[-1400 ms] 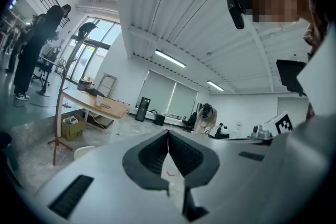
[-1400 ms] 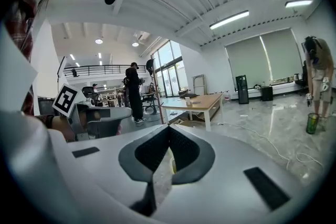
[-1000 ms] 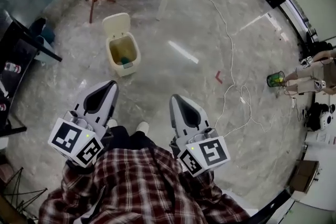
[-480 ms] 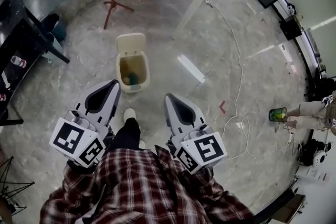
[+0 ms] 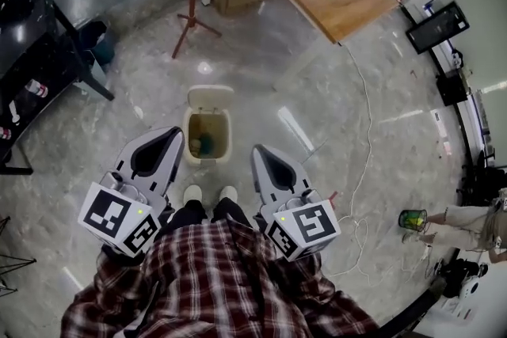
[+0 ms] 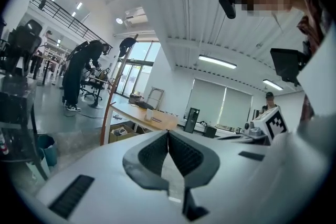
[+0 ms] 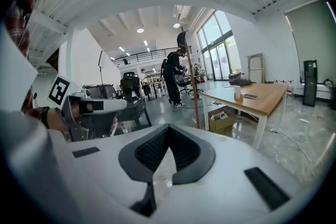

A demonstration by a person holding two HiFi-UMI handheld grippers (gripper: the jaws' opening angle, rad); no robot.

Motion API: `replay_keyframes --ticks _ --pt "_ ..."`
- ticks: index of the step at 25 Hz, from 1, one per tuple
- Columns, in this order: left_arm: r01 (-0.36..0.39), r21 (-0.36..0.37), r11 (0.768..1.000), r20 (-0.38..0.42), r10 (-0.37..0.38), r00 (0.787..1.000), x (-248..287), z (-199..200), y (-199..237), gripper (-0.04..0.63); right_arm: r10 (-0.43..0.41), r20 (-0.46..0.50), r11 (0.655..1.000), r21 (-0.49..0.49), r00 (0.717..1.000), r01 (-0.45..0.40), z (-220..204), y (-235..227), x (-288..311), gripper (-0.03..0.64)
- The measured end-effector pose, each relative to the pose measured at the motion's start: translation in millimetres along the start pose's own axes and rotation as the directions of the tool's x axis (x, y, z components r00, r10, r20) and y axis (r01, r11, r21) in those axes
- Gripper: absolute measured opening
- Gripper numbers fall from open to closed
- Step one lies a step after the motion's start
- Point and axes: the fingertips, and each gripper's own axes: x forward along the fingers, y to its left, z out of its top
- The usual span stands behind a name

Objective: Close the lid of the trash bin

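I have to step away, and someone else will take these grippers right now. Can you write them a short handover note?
Left gripper: jaws together, holding nothing.
Right gripper: jaws together, holding nothing.
Trash bin: on the floor just ahead of your feet, between the two grippers; neither gripper touches it. Its lid is open, hinged back on the far side, and there is some rubbish inside.
Done: you stand at the bin; nothing else.
Left: reach a gripper over to the lid, tip it toward you and press it down until it is shut.

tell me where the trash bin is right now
In the head view the trash bin stands open on the floor at centre, ahead of the person's shoes, between the tips of the left gripper and the right gripper.
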Motion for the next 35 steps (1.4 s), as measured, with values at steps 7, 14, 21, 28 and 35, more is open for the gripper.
replay_keyframes --ticks 7,14,21,28,35 --pt "-0.206 -0.088 0.975 0.014 0.208 0.978 16 -13 24 0.011 0.199 -0.141 0.975 -0.073 0.97 -0.21 -8 -20 56 0.012" --pt "-0.334 -0.121 0.935 0.03 0.34 0.94 21 -20 21 0.009 0.313 -0.194 0.938 -0.094 0.93 -0.335 -15 -38 84 0.012" --pt "-0.402 -0.15 0.903 0.025 0.41 0.912 18 -26 18 0.009 0.357 -0.252 0.92 -0.072 0.9 -0.385 -27 -54 102 0.012" --pt "-0.417 -0.181 0.891 0.011 0.425 0.905 21 -42 23 0.011 0.362 -0.284 0.919 -0.048 0.888 -0.39 -43 -65 129 0.012" --pt "-0.438 -0.245 0.865 -0.05 0.44 0.897 25 -86 48 0.011 0.423 -0.334 0.883 -0.056 0.842 -0.466 -65 -76 195 0.012"
